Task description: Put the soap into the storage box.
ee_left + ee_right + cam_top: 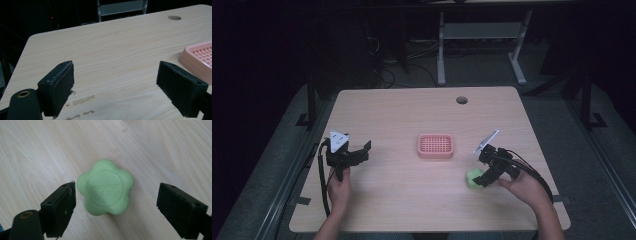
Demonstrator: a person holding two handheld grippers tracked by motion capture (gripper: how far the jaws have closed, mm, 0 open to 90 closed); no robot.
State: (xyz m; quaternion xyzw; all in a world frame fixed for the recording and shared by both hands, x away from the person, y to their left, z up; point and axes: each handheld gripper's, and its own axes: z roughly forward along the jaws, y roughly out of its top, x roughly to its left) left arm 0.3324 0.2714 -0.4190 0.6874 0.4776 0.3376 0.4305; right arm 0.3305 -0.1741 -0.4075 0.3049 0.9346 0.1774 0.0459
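Observation:
A green flower-shaped soap (106, 188) lies flat on the wooden table (412, 115), at the front right in the high view (472, 178). My right gripper (116, 207) hovers just over it, open, one jaw on each side of the soap and neither touching it. In the high view that gripper (486, 176) points down and left at the soap. A pink slotted soap dish (436, 146) sits at the table's middle; its corner (200, 58) reaches in from the right edge of the left gripper view. My left gripper (360, 151) is held open above bare wood at the left, with nothing between its jaws (116, 87).
A round cable hole (461, 100) is in the table's far right part. Scuffed patches (83, 100) mark the wood close to my left gripper. Beyond the far edge stand a white desk frame (482, 40) and cables on a dark floor.

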